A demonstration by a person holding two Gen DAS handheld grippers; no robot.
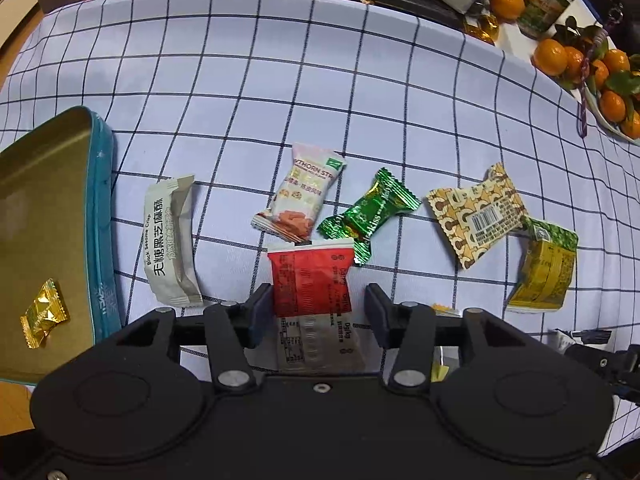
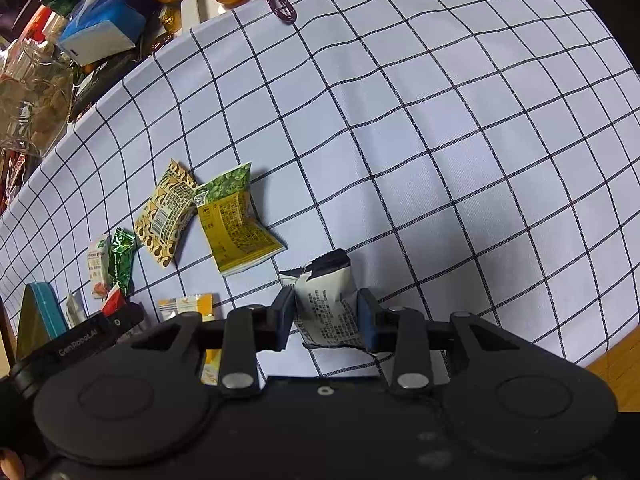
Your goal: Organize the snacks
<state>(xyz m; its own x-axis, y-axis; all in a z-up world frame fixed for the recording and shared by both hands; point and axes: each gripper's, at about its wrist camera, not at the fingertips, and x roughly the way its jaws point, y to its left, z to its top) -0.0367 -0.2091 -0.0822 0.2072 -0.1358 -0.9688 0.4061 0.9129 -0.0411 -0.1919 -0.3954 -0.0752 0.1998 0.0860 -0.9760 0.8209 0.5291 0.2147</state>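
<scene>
A checked cloth (image 1: 360, 80), soft and faintly rippled, covers the table so the loose snacks show up plainly against it. At its left edge sits the teal tin (image 1: 102, 216), gold-lined and open, clearly the collecting place; one crinkly gold candy (image 1: 44, 312) already lies inside. Still on the cloth nearby lie a long matte sesame bar (image 1: 170, 240), a glossy hawthorn pack (image 1: 304, 192) and a twisted green foil sweet (image 1: 366, 214). The left gripper (image 1: 318, 308) stands wide around a flat red sachet (image 1: 310, 280), one pad touching, not yet pinching. The right gripper (image 2: 326, 316) is clamped narrow on a puffy white-and-black packet (image 2: 326, 300), lifted ready, I'd guess, for the tin.
</scene>
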